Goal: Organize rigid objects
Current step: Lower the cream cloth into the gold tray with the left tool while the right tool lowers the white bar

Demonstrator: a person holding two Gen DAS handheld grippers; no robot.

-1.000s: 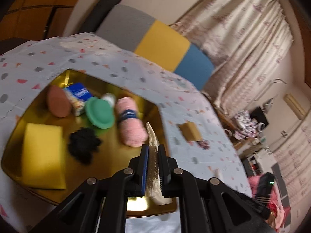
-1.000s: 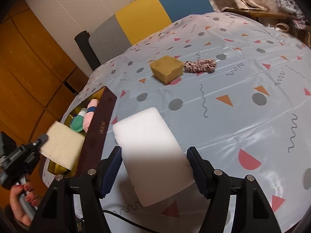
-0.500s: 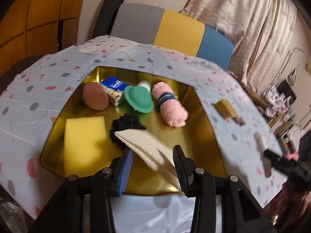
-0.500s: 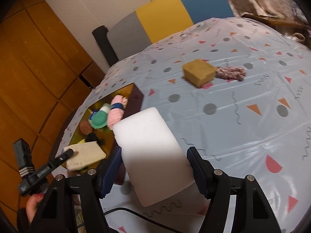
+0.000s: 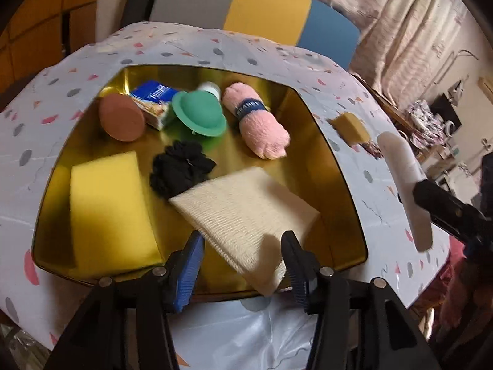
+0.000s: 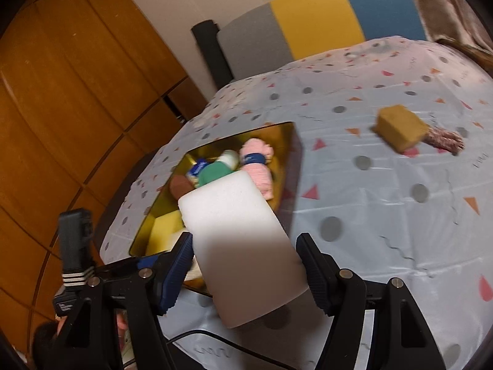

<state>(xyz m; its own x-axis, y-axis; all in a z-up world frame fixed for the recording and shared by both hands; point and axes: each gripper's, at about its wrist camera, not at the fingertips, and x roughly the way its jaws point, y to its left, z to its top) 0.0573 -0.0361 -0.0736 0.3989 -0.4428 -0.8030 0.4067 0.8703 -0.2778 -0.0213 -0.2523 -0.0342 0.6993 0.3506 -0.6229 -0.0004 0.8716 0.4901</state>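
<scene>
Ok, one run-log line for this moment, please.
left gripper: fingers just opened, cream cloth lies in gold tray | right gripper: holds white sponge beside tray | brown block on table

Gold tray (image 5: 336,166) is crowded: yellow sponge (image 5: 107,209) front left, cream cloth (image 5: 246,212) front centre, black scrunchie (image 5: 180,171) mid, pink towel roll (image 5: 262,123) and green lid (image 5: 198,114) at back. Bare floor only along its right wall. Desk (image 6: 385,203) right of tray is open up to the tan block (image 6: 400,131).
</scene>
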